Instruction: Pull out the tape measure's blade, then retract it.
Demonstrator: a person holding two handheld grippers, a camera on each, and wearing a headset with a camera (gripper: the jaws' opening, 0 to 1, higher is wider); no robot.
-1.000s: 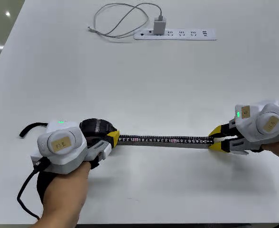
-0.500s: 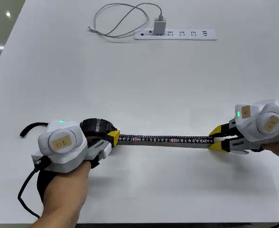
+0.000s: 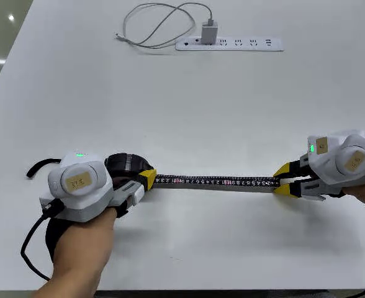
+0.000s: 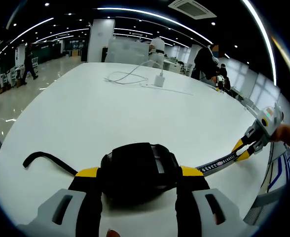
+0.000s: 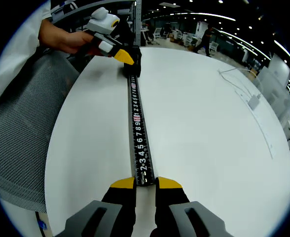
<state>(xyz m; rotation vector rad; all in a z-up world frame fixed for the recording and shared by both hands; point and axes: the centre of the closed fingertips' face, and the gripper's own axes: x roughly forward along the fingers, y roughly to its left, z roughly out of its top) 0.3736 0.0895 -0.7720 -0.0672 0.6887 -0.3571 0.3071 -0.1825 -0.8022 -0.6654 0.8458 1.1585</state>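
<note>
The black tape measure case (image 3: 126, 166) rests on the white table (image 3: 189, 112), and my left gripper (image 3: 142, 180) is shut on it. In the left gripper view the case (image 4: 140, 170) sits between the yellow-tipped jaws of that gripper (image 4: 140, 174). The blade (image 3: 213, 182) lies drawn out to the right along the table. My right gripper (image 3: 282, 180) is shut on the blade's end. In the right gripper view the numbered blade (image 5: 137, 133) runs from my right gripper (image 5: 146, 183) up to the case (image 5: 132, 66) and the left gripper (image 5: 118, 47).
A white power strip (image 3: 229, 43) with a plugged charger (image 3: 208, 32) and a looped cable (image 3: 157, 25) lies at the table's far side. The case's black strap (image 3: 40, 167) trails left. A grey mesh chair (image 5: 17, 138) stands beside the near table edge.
The left gripper has rolled slightly and shifted a little left with the case. The blade's drawn-out length and the right gripper look the same.
</note>
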